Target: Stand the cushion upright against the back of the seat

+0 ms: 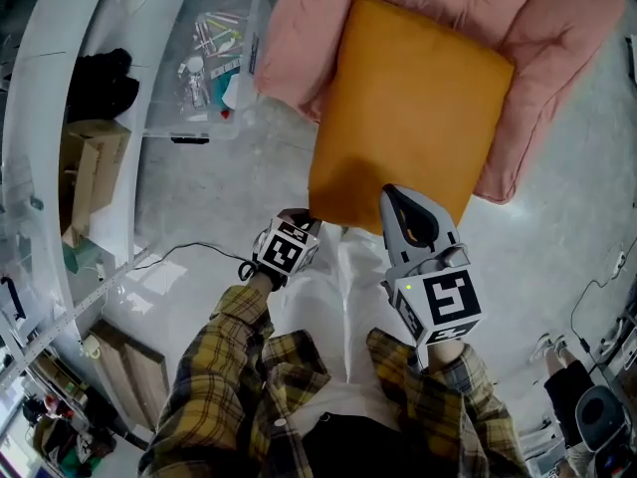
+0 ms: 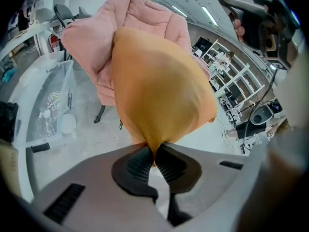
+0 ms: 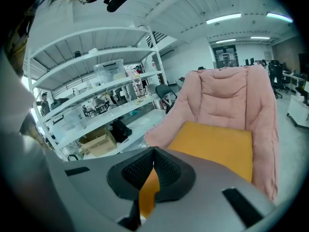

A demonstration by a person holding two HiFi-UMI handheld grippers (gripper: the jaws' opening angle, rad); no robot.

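Note:
An orange cushion (image 1: 408,118) lies over the seat of a pink padded chair (image 1: 557,28), its near edge lifted off the seat. My left gripper (image 1: 311,219) is shut on the cushion's near left corner; in the left gripper view the orange fabric (image 2: 159,91) bunches up from between the pads (image 2: 140,163). My right gripper (image 1: 390,195) is shut on the cushion's near edge, right of the left one. In the right gripper view a strip of orange cloth (image 3: 149,190) is pinched between the pads, and the cushion (image 3: 217,146) lies flat on the pink chair (image 3: 231,100) ahead.
A clear plastic bin (image 1: 204,58) with small items stands on the floor left of the chair. White shelving (image 1: 60,118) with a cardboard box (image 1: 85,172) runs along the left. A cable (image 1: 189,252) lies on the floor.

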